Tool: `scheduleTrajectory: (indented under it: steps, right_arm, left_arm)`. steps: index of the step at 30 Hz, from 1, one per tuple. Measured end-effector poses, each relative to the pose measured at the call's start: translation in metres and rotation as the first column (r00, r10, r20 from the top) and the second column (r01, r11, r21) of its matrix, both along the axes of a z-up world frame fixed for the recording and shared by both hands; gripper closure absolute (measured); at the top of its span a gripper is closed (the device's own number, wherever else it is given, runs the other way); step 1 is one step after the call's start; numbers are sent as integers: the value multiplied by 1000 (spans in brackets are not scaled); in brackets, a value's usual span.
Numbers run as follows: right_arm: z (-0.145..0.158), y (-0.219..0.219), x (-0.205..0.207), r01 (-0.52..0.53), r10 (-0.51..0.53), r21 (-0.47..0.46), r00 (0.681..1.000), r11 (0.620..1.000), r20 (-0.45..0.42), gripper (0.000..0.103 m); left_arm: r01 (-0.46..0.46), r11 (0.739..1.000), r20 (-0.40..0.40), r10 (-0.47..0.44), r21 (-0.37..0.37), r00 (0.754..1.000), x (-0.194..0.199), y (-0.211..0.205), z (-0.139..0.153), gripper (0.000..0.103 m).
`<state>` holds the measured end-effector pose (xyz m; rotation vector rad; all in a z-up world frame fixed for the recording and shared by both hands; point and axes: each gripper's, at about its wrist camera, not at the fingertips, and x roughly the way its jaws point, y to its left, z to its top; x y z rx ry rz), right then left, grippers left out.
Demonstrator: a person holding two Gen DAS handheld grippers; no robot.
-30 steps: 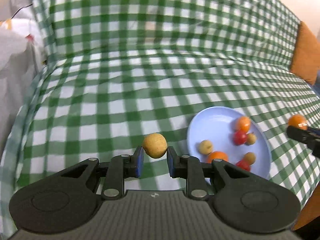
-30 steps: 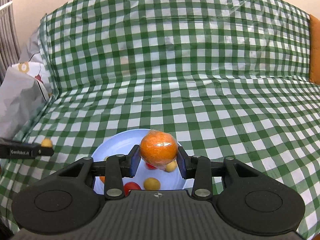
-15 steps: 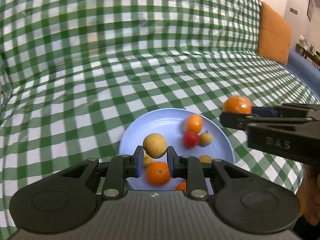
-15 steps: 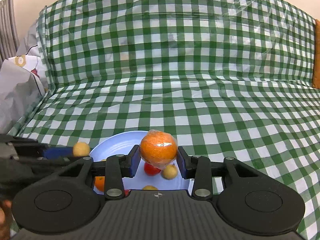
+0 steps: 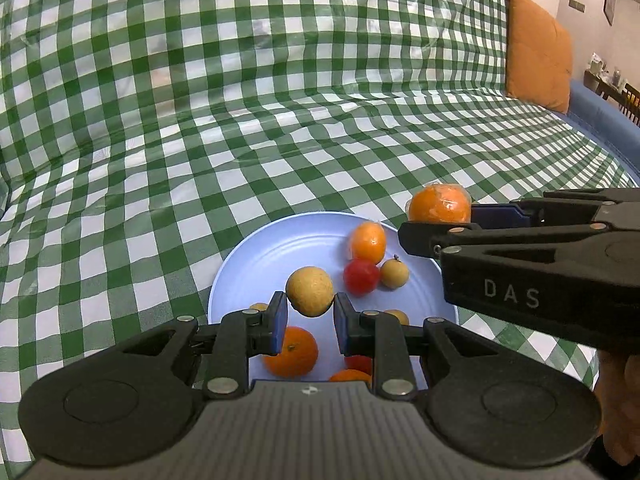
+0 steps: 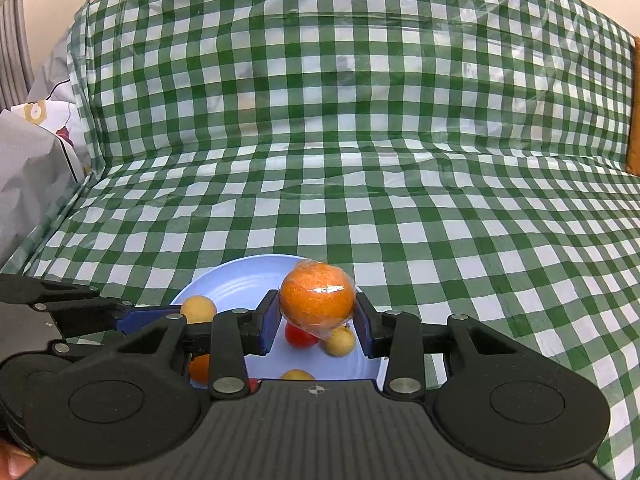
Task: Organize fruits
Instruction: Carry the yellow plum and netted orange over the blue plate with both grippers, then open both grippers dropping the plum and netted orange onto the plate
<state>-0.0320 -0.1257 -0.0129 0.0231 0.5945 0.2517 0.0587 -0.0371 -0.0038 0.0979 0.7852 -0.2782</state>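
1. Nearest in the left wrist view, the left hand-held gripper point(image 5: 308, 314) is clamped on a small tan longan-like fruit point(image 5: 309, 290), carried over the 6 o'clock part of the pale blue plate point(image 5: 256, 256).
2. In the right wrist view, the right hand-held gripper point(image 6: 317, 320) is clamped on a plastic-wrapped orange point(image 6: 317, 301), over the plate's 3 o'clock edge.
3. On the plate below lie a bare orange point(image 5: 294, 352), a red cherry tomato point(image 5: 361, 277), a second tan fruit point(image 5: 394, 274) touching it, and a wrapped mandarin point(image 5: 368, 242) at 12 o'clock; more fruit is partly hidden by the gripper bodies.
4. Beyond, the green-and-white checked cloth point(image 5: 200, 140) covers what looks like a sofa, not a table, with an orange cushion point(image 5: 538, 52) at 2 o'clock.
5. Risks, as I judge them: both grippers crowd 1 plate, so they could knock together. A round fruit let go from above may bounce or roll off the shallow rim onto the cloth. The slick wrap could let the orange slip or turn in the pads. The soft seat may let the plate tip if pressed at its edge.
6. Readable writing: "DAS" on the side of the right gripper, seen from the left wrist. No other lettering is legible.
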Motion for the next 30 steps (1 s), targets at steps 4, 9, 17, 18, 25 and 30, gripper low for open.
scheduleTrajectory:
  steps: [4, 9, 17, 18, 25, 30]
  right_arm:
    - [0, 0, 0, -2, 2, -5, 1000, 1000, -1, 62]
    - [-1, 0, 2, -3, 3, -6, 1000, 1000, -4, 62]
    - [-2, 0, 4, -8, 8, -7, 1000, 1000, -9, 62]
    - [-3, 0, 5, -10, 10, -7, 1000, 1000, -9, 62]
    - [-3, 0, 6, -14, 14, -7, 1000, 1000, -10, 62]
    - [-4, 1, 6, -21, 21, -3, 1000, 1000, -16, 61]
  left_arm:
    - [-2, 1000, 4, 2, 0, 1000, 0, 1, 1, 76]
    - [-2, 1000, 5, 2, -2, 1000, 0, 1, 2, 76]
    - [-6, 1000, 7, 6, -6, 1000, 0, 1, 3, 76]
    - [-5, 1000, 7, 5, -6, 1000, 0, 1, 3, 76]
    - [-7, 1000, 6, 7, -7, 1000, 0, 1, 3, 76]
    - [-7, 1000, 1, 7, -10, 1000, 0, 1, 3, 74]
